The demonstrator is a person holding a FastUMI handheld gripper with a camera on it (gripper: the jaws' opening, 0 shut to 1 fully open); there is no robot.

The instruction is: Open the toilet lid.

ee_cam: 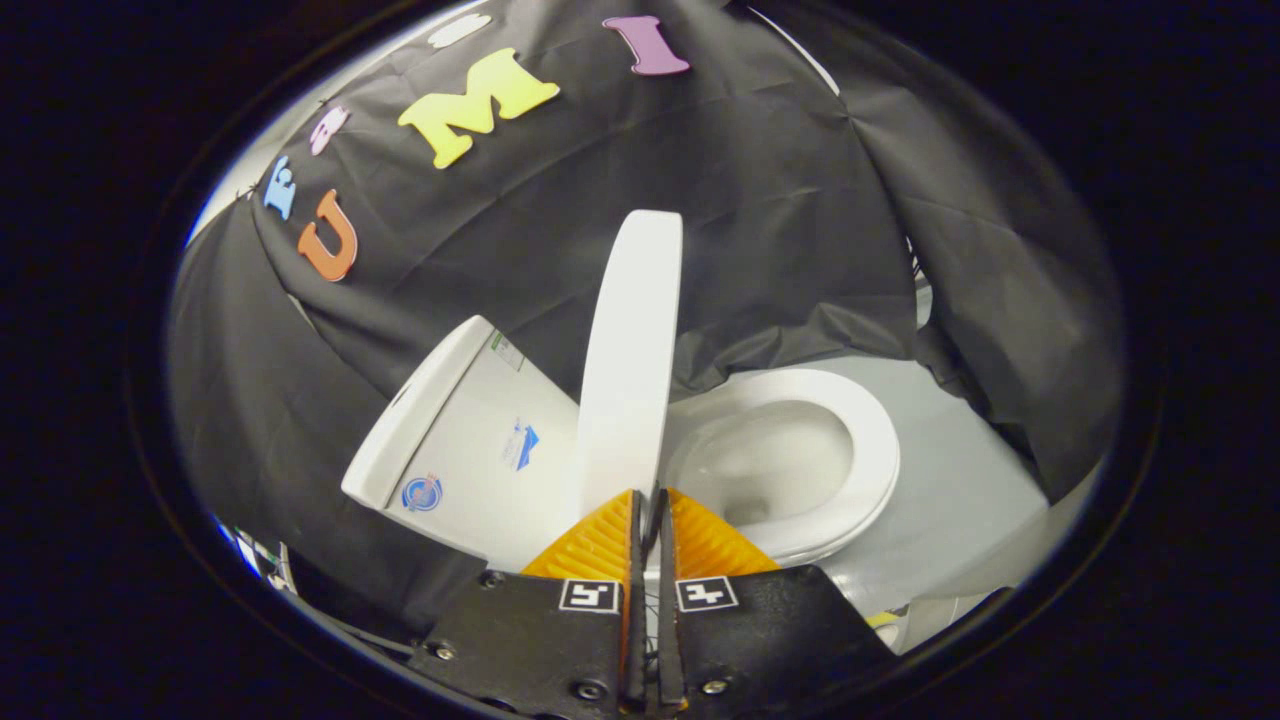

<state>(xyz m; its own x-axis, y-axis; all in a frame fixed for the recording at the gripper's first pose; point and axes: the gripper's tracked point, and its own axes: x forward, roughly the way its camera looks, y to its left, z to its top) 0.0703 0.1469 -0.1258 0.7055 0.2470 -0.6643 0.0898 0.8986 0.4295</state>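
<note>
The white toilet lid (pixel 630 360) stands raised, seen almost edge-on, between the tank (pixel 470 440) and the seat (pixel 872 450). The seat lies flat around the open bowl (pixel 770 460). My gripper (pixel 650 495) is shut, its two fingers pressed nearly together with nothing between them. The fingertips sit right at the lid's near edge; I cannot tell whether they touch it.
The tank's cover (pixel 415 415) juts out on the side of the lid away from the bowl. Black cloth (pixel 780 230) hangs close behind and around the toilet. Pale floor (pixel 960 500) shows beyond the seat.
</note>
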